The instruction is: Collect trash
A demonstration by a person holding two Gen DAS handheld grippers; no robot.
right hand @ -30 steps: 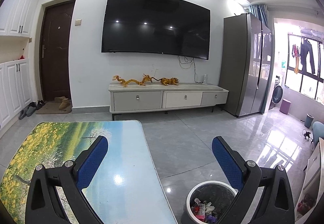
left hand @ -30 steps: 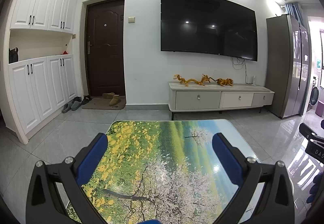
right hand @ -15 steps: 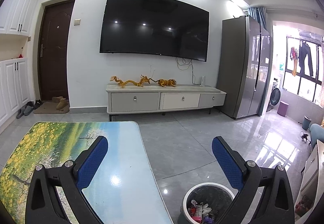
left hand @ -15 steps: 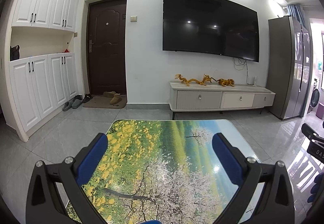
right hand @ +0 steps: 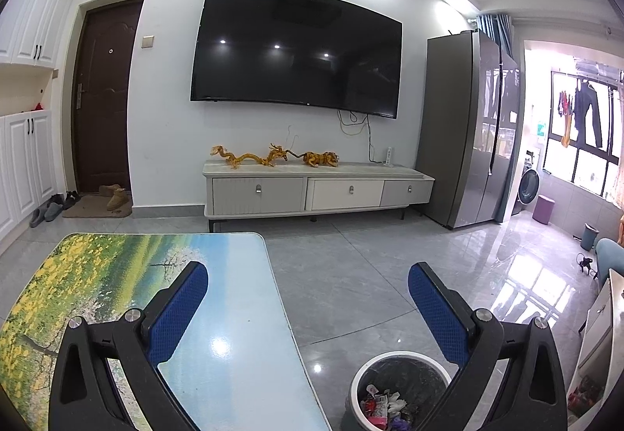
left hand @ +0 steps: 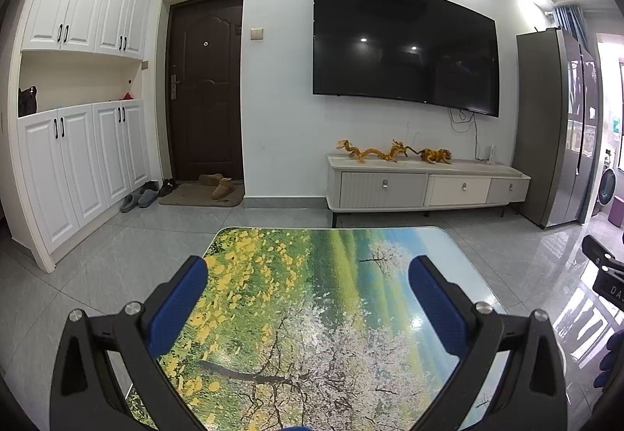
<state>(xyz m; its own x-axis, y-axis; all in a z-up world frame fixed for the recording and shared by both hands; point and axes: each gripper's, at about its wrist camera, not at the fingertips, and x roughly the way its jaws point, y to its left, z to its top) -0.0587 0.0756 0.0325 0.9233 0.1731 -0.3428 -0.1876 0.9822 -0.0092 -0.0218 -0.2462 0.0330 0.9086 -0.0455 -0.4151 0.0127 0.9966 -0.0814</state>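
A round waste bin (right hand: pixel 394 384) with a white rim and a dark liner stands on the floor right of the table, with crumpled wrappers (right hand: pixel 380 405) inside. My right gripper (right hand: pixel 308 277) hangs open above the table's right edge and the bin, nothing between its blue pads. My left gripper (left hand: pixel 308 271) is open over the low table (left hand: pixel 312 314), whose top bears a printed landscape of yellow flowers and blossom trees. No loose trash shows on the tabletop in either view.
A TV cabinet (right hand: pixel 316 189) with golden figurines stands under a wall TV (right hand: pixel 296 49). A tall grey fridge (right hand: pixel 464 127) is at the right, a brown door (left hand: pixel 206 88) and white cupboards (left hand: pixel 78 111) at the left. Shoes lie by the doormat (left hand: pixel 199 195). Grey tile floor surrounds the table.
Both views have shifted slightly; the bin sits a little more to the left and in fuller view under the right gripper. Both grippers stay open and empty.
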